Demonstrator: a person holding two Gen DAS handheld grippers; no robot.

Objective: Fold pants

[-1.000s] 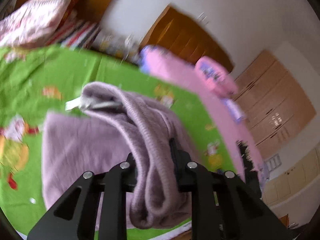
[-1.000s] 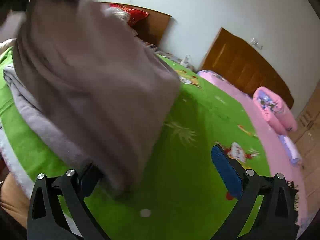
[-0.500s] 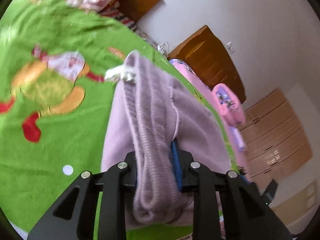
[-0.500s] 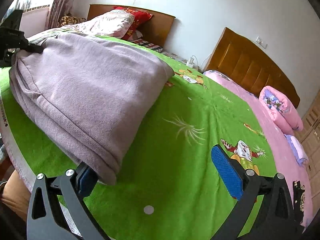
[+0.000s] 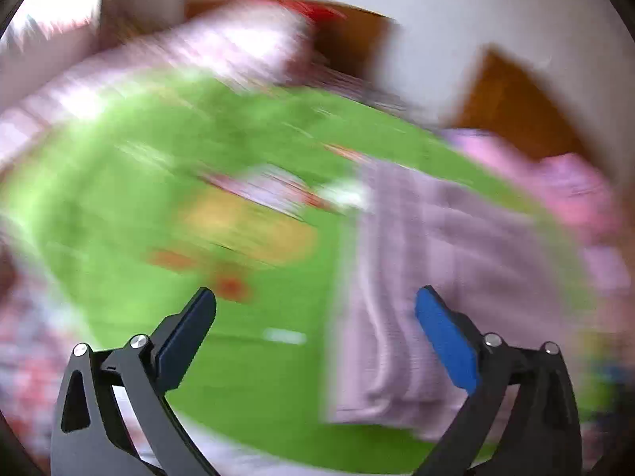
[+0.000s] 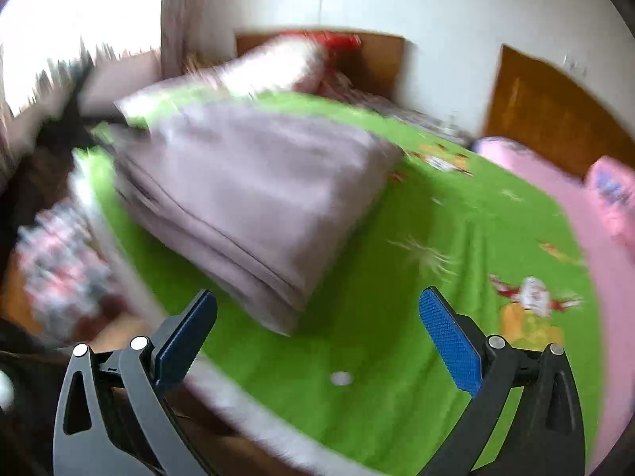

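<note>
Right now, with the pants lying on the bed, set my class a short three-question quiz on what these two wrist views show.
1. True or false: the left tongs are clamped on the lilac pants.
2. Multiple choice: the pants rest on A) a green bedspread, B) a wooden floor, C) a chair.
3. Short answer: how do the right tongs stand, and is anything between them?

Key
1. False. Their jaws have just been opening, they stand wide, and the blue pads press on no cloth.
2. A.
3. Open and empty; the folded pants lie ahead of them, apart from the pads.
</note>
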